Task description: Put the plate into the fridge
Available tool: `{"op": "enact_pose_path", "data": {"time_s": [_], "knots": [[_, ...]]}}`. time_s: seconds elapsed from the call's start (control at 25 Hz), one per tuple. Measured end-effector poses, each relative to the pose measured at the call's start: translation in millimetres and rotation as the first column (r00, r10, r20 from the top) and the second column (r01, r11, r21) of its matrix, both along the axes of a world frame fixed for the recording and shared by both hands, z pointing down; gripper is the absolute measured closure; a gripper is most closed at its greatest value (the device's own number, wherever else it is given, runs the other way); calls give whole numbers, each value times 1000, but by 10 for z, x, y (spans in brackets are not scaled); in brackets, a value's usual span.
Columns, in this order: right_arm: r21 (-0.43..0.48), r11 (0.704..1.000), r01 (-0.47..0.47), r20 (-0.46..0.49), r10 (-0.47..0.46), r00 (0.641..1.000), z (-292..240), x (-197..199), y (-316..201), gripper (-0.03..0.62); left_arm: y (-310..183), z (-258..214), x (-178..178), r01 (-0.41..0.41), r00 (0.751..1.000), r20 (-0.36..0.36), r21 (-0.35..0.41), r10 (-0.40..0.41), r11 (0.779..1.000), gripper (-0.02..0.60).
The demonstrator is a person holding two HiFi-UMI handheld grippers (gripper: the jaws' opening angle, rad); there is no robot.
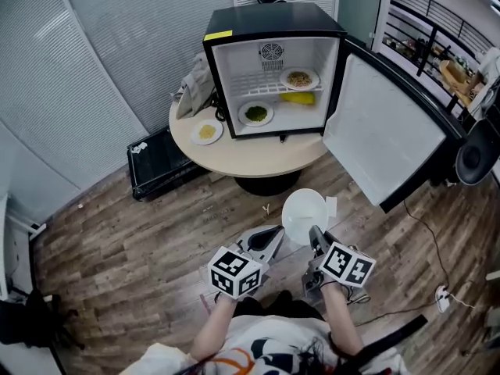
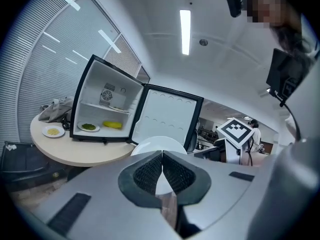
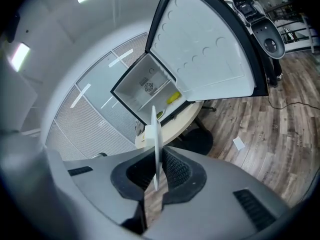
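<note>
A plain white plate (image 1: 303, 214) hangs over the wooden floor in front of the table, and my right gripper (image 1: 315, 235) is shut on its near rim. In the right gripper view the plate (image 3: 156, 134) stands edge-on between the pads of that gripper (image 3: 156, 160). My left gripper (image 1: 273, 233) sits just left of the plate, shut with nothing in it; its pads meet in the left gripper view (image 2: 162, 158). The small black fridge (image 1: 273, 22) stands on the round table (image 1: 258, 158) with its door (image 1: 383, 135) swung open to the right.
Inside the fridge are a plate of noodles (image 1: 299, 78) on the shelf, and a yellow item (image 1: 298, 98) and a plate of greens (image 1: 256, 114) below. A plate of yellow food (image 1: 207, 132) and a grey cloth (image 1: 195, 88) lie on the table. A black case (image 1: 160, 162) sits on the floor at left.
</note>
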State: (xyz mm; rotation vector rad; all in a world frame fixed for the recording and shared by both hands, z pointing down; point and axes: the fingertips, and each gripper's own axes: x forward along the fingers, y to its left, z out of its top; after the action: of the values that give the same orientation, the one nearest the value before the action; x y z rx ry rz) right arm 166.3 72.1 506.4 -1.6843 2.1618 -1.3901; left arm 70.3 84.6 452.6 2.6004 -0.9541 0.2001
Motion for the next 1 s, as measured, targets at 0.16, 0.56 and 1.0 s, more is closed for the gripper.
{"op": "enact_pose_path", "data": {"time_s": [0.16,0.56,1.0], "knots": [[1,1000,25,13,-25,1000,24,39,-98,563,-47,18,32,31,999,21,12,-31,999,570],[-15,999,44,57,-43,997,67,-28,-322,563,-328,12,-54,84,996,26,8,-84,996,570],[-35,999,-27,53,29,998,78,-54,-1028,563,-1114,99,-113,14,1000,5,5,-14,1000,570]]}}
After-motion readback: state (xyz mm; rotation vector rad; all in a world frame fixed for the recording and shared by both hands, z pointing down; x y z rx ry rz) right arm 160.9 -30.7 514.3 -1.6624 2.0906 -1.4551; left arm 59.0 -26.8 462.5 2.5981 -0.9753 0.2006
